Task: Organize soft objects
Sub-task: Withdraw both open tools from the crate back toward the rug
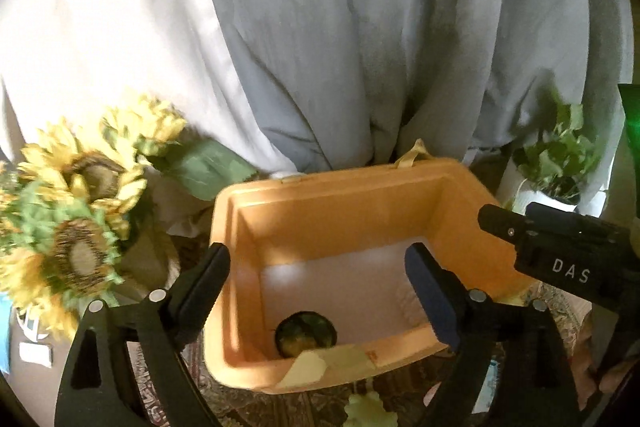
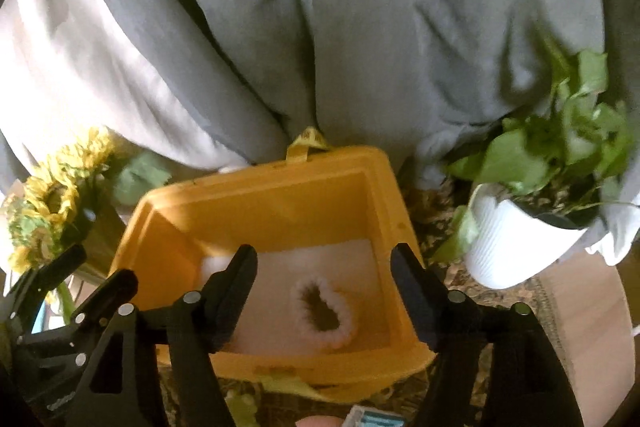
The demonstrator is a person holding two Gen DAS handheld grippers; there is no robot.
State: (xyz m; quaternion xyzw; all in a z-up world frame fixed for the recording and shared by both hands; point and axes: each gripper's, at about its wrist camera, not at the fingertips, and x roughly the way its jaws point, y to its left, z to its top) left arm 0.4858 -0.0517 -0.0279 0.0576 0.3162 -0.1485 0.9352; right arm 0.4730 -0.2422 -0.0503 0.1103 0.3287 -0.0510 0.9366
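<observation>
An orange bin stands on a patterned cloth, and both grippers hang over its near rim. A white soft layer covers the bin's floor. On it lies a round soft piece with a dark green-yellow middle. In the right wrist view the same piece shows a dark centre ringed by white fluff, inside the bin. My left gripper is open and holds nothing. My right gripper is also open, with nothing between its jaws. A finger of the right gripper shows at the right of the left wrist view.
Artificial sunflowers stand left of the bin, and a leafy plant in a white pot stands to its right. Grey draped fabric hangs behind. A pale yellow-green soft thing lies in front of the bin.
</observation>
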